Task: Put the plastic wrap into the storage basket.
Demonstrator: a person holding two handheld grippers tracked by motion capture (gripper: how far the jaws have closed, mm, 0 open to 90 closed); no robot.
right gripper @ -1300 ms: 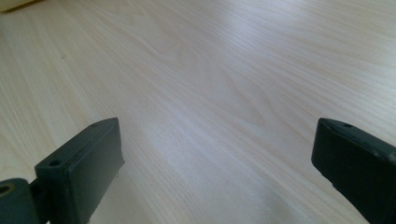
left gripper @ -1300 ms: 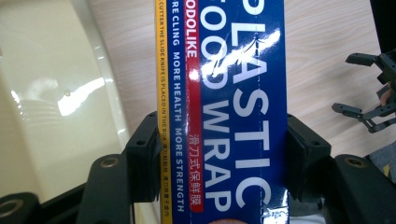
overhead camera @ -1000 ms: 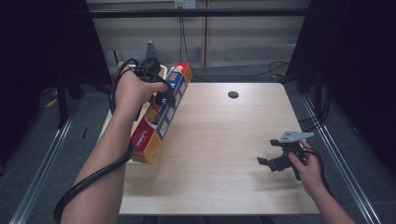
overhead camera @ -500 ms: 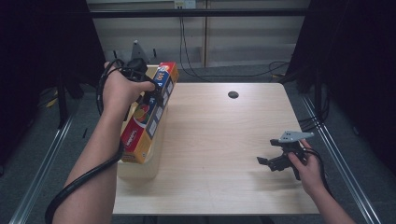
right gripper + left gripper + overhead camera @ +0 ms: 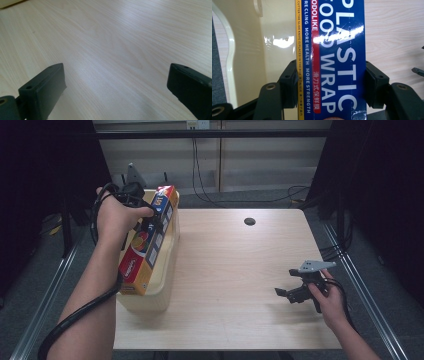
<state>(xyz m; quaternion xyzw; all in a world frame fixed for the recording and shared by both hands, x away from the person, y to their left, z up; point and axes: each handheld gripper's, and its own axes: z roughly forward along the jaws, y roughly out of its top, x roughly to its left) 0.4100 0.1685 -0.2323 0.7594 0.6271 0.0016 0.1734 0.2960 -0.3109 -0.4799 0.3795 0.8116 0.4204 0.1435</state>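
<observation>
A long box of plastic food wrap (image 5: 146, 247), blue, red and yellow, lies slanted over a cream plastic bin (image 5: 167, 270) at the table's left edge. Its near end sits low, at the bin's rim. My left gripper (image 5: 148, 220) is shut on the box's far end, with the hand over it. In the left gripper view both black pads (image 5: 289, 82) press the sides of the box (image 5: 337, 50), and the bin's cream wall (image 5: 274, 37) shows beside it. My right gripper (image 5: 286, 295) rests low over the table at the right, jaws wide apart with nothing between them (image 5: 115, 82).
The light wooden table (image 5: 235, 270) has a dark round hole (image 5: 249, 221) near its far edge. Black cables (image 5: 200, 175) hang behind the table. Metal rails (image 5: 50, 285) run along the floor on both sides.
My left hand has carried the box leftward, from over the table's left part to above the bin. The right gripper has stayed in place.
</observation>
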